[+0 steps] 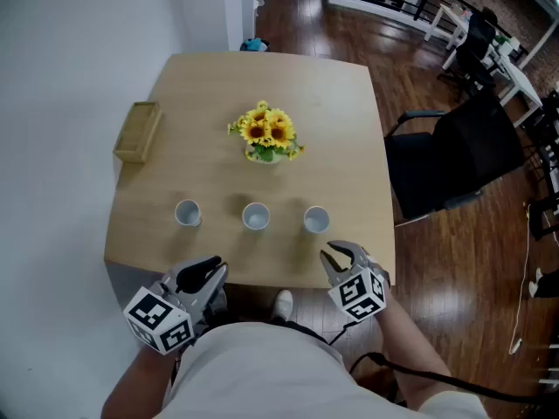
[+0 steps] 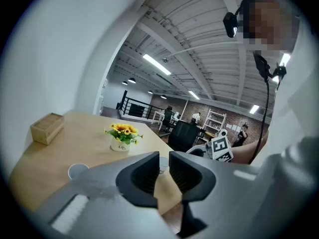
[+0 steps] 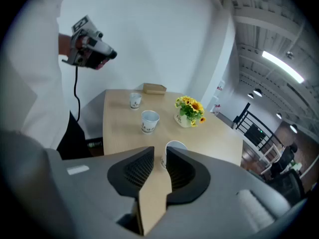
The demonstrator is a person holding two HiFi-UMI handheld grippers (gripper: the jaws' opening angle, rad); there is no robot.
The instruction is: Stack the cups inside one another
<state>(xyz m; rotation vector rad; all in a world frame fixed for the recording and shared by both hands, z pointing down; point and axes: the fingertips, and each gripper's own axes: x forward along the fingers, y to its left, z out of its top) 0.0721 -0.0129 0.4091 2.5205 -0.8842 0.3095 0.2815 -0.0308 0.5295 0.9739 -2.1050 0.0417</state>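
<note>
Three small white cups stand upright in a row near the table's front edge: left cup (image 1: 188, 212), middle cup (image 1: 255, 216), right cup (image 1: 316, 220). My left gripper (image 1: 213, 270) hangs off the front edge below the left and middle cups, jaws nearly together, holding nothing. My right gripper (image 1: 337, 254) sits just in front of the right cup, also shut and empty. In the right gripper view the nearest cup (image 3: 173, 147) is partly hidden behind the jaws (image 3: 160, 151), with the middle cup (image 3: 149, 121) and far cup (image 3: 134, 100) beyond. The left gripper view shows one cup (image 2: 77, 171) left of the jaws (image 2: 163, 156).
A pot of sunflowers (image 1: 266, 135) stands mid-table behind the cups. A wooden box (image 1: 138, 131) lies at the table's left edge. A black chair (image 1: 454, 160) stands to the right of the table (image 1: 349, 120). A white wall runs along the left.
</note>
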